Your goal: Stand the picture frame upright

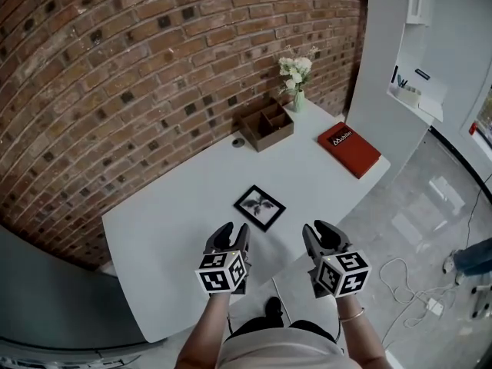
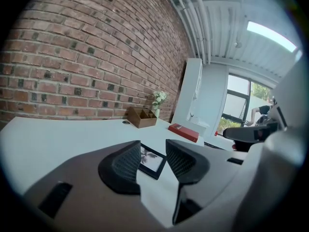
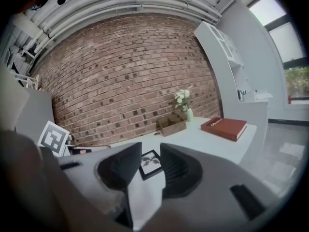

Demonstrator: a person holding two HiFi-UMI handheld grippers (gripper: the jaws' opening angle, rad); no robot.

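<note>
— Head view?
— Both forearms reach forward, side by side. The left gripper [image 1: 233, 232] and right gripper [image 1: 318, 231] hover over the table [image 1: 169, 206], near its front edge. The picture frame [image 1: 260, 207] lies flat just ahead.
— Left gripper view?
— Jaws apart, empty.
— Right gripper view?
— Parted too, nothing held.

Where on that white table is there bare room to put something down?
The widest bare patch is the left half of the table, between the brick wall and the picture frame. A smaller one lies between the frame and the red book. The back corner is crowded: wooden organizer, flower vase.
</note>
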